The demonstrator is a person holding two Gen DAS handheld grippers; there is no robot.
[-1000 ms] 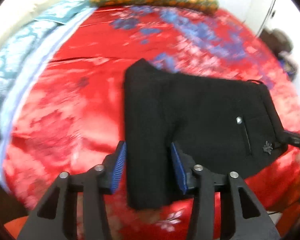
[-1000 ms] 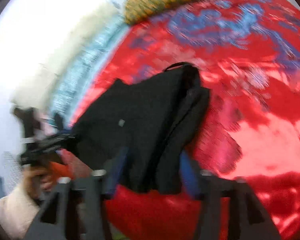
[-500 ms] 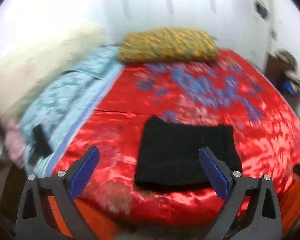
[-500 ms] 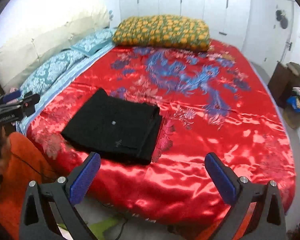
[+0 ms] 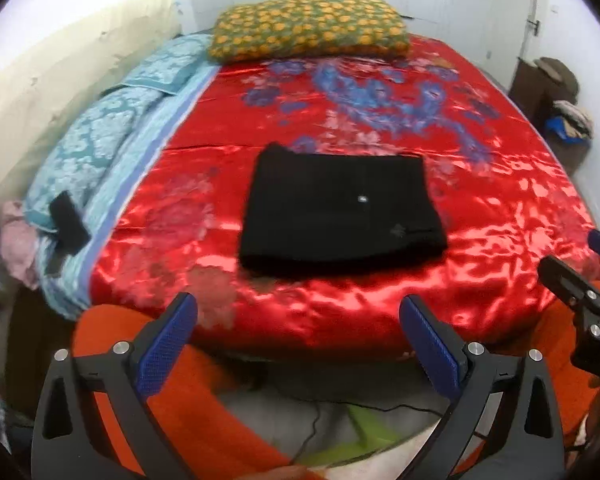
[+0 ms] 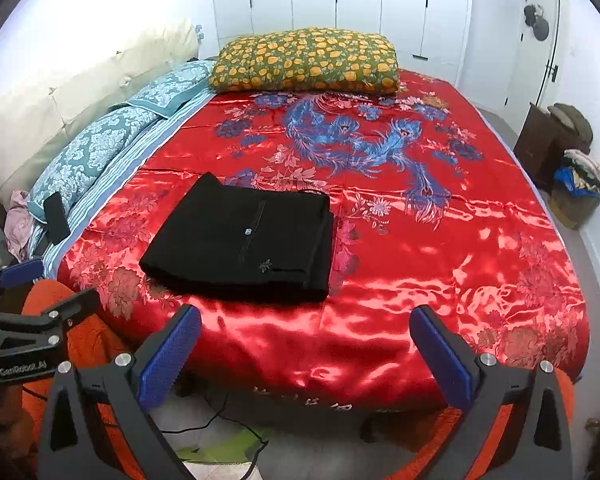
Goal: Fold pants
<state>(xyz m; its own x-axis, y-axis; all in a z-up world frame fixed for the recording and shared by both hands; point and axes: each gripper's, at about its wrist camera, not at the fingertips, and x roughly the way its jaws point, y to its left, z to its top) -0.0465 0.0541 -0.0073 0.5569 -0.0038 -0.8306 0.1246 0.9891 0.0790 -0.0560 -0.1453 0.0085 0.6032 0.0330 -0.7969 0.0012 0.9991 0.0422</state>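
Note:
The black pants (image 5: 340, 212) lie folded into a flat rectangle on the red satin bedspread (image 5: 500, 216), near the bed's front edge; they also show in the right wrist view (image 6: 244, 244). My left gripper (image 5: 298, 344) is open and empty, held back off the bed's front edge. My right gripper (image 6: 306, 356) is open and empty too, also back from the bed. Each gripper shows at the edge of the other's view: the right one (image 5: 580, 292) and the left one (image 6: 24, 320).
A yellow-flowered pillow (image 6: 306, 60) lies at the far end of the bed. Teal pillows (image 6: 96, 148) and a dark phone (image 6: 56, 218) lie along the left side. A pile of clothes (image 6: 576, 176) stands on the floor at the right. A cable (image 6: 216, 424) lies on the floor below.
Both grippers have let go of the pants, opened wide and pulled back from the bed. The pants now lie folded flat on the bedspread.

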